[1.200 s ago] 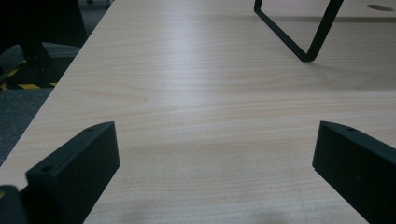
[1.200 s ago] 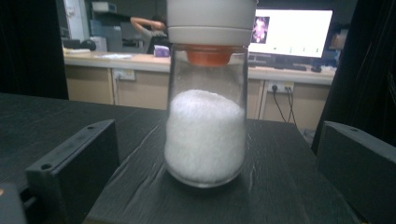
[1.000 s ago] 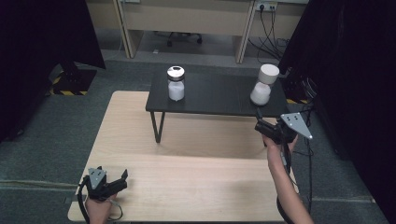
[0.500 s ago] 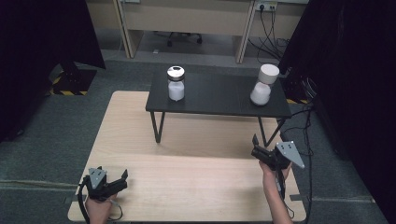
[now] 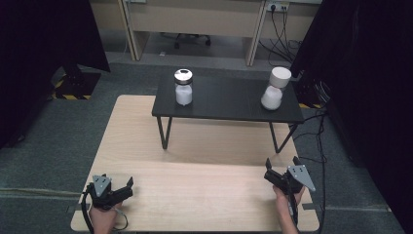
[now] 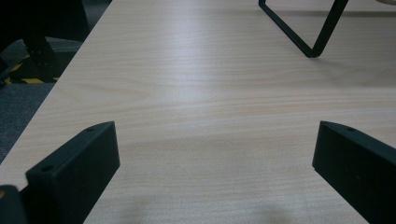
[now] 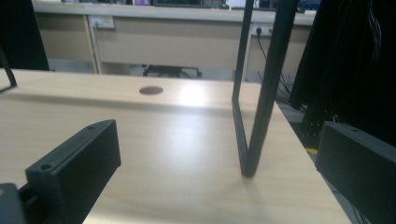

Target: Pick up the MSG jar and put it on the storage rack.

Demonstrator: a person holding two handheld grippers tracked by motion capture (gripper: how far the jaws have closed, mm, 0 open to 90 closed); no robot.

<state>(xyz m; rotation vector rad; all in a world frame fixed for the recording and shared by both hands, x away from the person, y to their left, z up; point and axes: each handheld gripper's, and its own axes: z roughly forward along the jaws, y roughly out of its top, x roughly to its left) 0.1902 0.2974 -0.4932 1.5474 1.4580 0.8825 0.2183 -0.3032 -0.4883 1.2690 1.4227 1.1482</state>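
Observation:
A small black table (image 5: 229,105) stands on the far half of the light wood table (image 5: 204,146). On its left part a jar (image 5: 183,88) of white stuff stands upright under a dark, shiny lid. At its right end a white jar (image 5: 273,90) leans, with a white cap on top. My left gripper (image 5: 125,189) rests at the wood table's near left corner; its jaws are open with nothing between them (image 6: 215,154). My right gripper (image 5: 281,168) is held low at the near right, open and holding nothing (image 7: 217,158), well short of the white jar.
One black leg frame (image 7: 259,98) of the small table stands just ahead of my right gripper, another (image 6: 322,39) farther off from my left one. A round hole (image 7: 151,90) is in the wood top. Desks and cables line the back; dark curtains hang at both sides.
My right gripper has drawn back and down from beside the white jar on the black table to the near right of the wood table. The left gripper has stayed put.

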